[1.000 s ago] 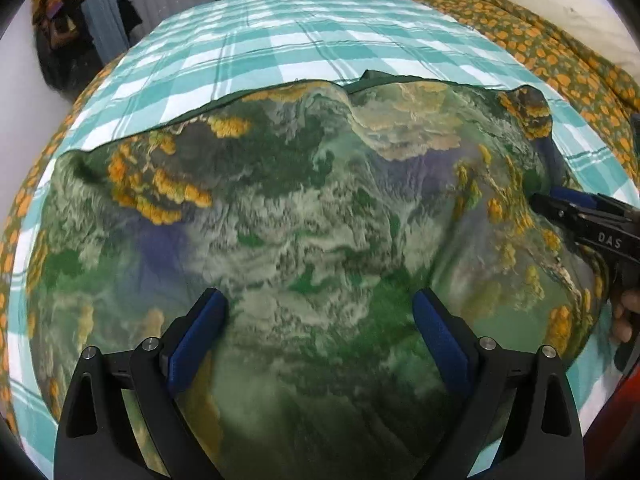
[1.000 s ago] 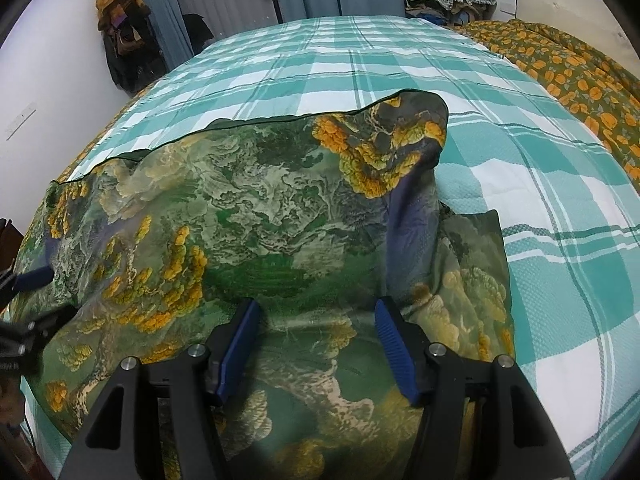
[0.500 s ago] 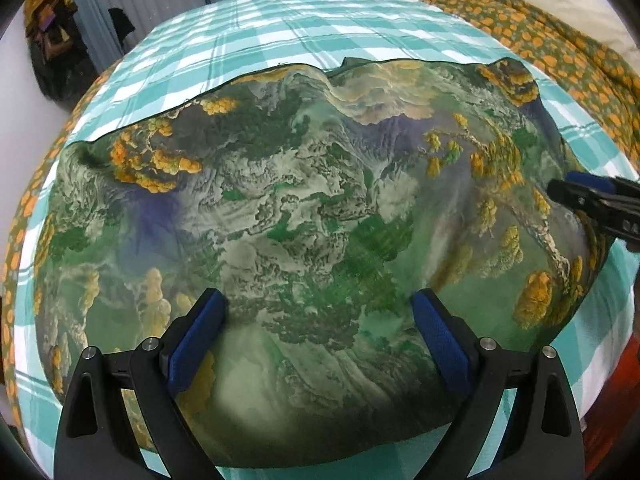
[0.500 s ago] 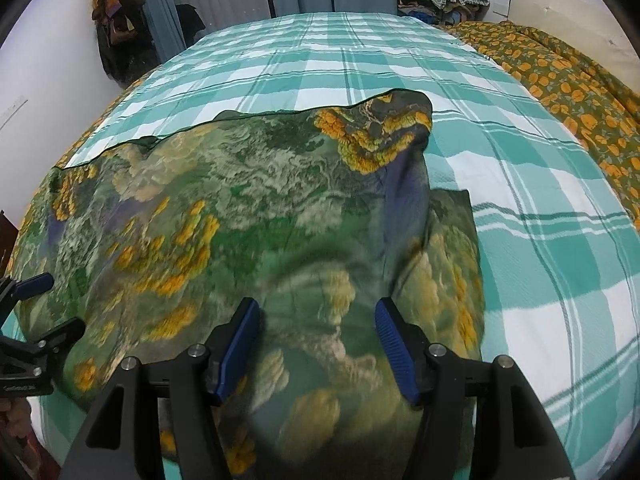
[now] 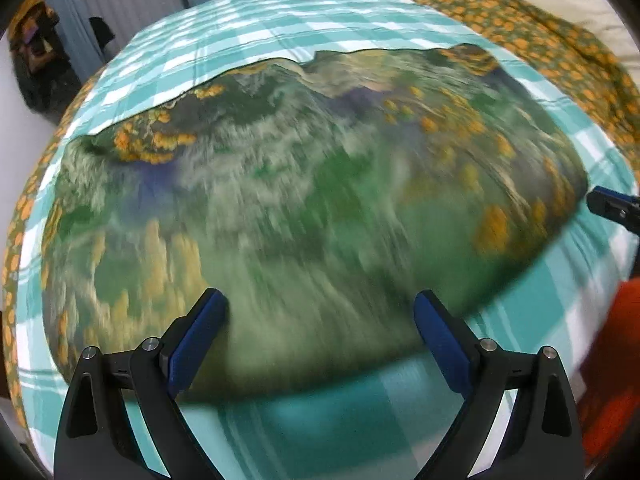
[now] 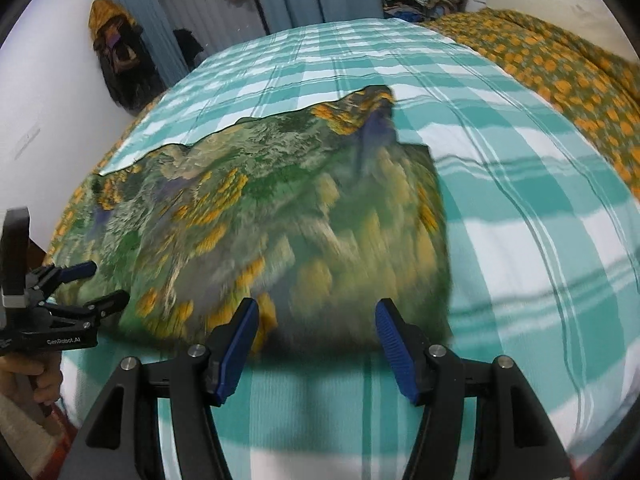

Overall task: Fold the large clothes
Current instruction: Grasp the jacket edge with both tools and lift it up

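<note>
A bed with a teal checked blanket. The green patterned garment lies flat, released since a moment ago; left gripper and right gripper spread, empty, ready to regrip.

Showing: one printed cloth, one checked bedspread, one flowered blanket, two grippers.

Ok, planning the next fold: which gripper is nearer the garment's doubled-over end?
Right. The right gripper hangs open just before that doubled-over end; the left gripper is open at the opposite end of the garment.
</note>
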